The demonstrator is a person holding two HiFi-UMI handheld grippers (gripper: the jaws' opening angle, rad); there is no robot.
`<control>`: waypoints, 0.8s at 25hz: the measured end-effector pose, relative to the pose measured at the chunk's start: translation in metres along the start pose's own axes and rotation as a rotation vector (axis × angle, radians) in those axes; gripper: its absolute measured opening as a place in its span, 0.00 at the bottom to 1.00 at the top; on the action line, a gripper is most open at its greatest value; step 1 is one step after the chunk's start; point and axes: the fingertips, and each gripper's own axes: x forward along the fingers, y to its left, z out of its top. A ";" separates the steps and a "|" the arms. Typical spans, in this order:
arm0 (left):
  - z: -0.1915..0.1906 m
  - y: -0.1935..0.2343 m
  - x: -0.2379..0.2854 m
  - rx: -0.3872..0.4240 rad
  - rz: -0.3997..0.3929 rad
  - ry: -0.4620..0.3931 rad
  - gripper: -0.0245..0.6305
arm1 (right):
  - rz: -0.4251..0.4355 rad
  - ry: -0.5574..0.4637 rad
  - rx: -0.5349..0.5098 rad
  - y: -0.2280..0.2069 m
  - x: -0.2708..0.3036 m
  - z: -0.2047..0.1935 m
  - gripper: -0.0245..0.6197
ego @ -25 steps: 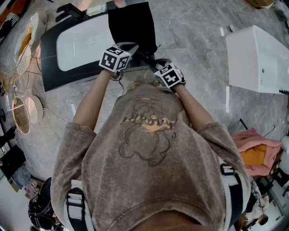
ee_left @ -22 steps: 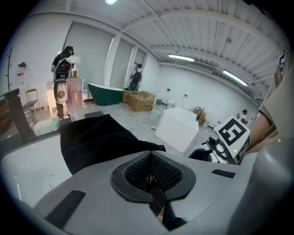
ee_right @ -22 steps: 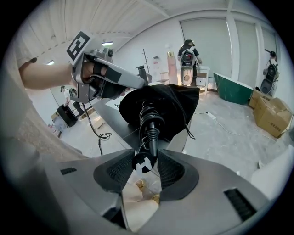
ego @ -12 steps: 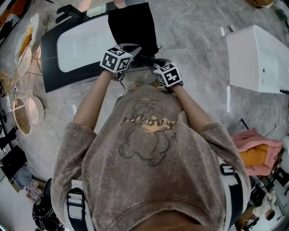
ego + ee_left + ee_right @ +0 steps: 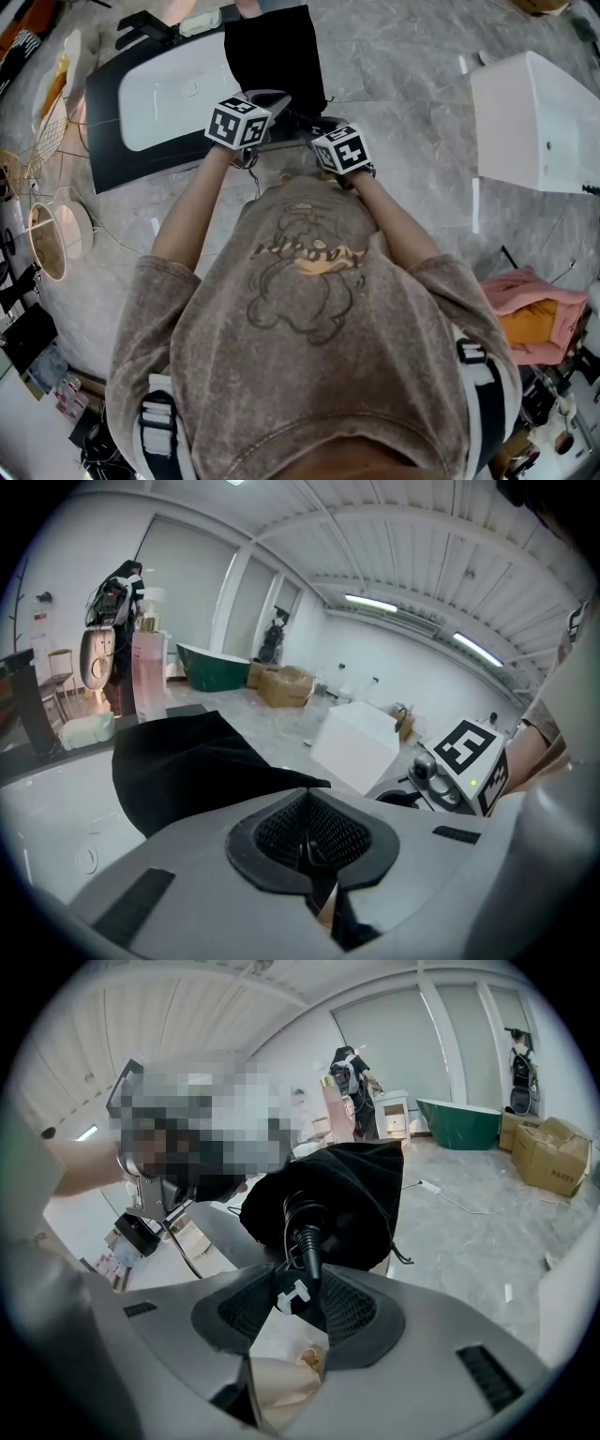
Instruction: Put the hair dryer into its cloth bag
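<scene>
Right hand-held gripper [image 5: 298,1283] edged left, clamps dryer cord [image 5: 307,1239] | left hand-held gripper [image 5: 307,803] apparently pinches bag rim [image 5: 277,778]

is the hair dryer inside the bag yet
Mostly in: the cloth bag covers its body; only its cord end sticks out, held in the right gripper.

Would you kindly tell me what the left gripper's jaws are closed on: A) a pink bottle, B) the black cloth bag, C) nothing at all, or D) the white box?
B: in the left gripper view, the left gripper has its jaws together on the edge of the black cloth bag.
</scene>
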 end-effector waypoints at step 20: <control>0.003 -0.003 0.003 0.002 -0.020 0.014 0.07 | -0.018 -0.020 0.051 0.011 0.014 0.016 0.28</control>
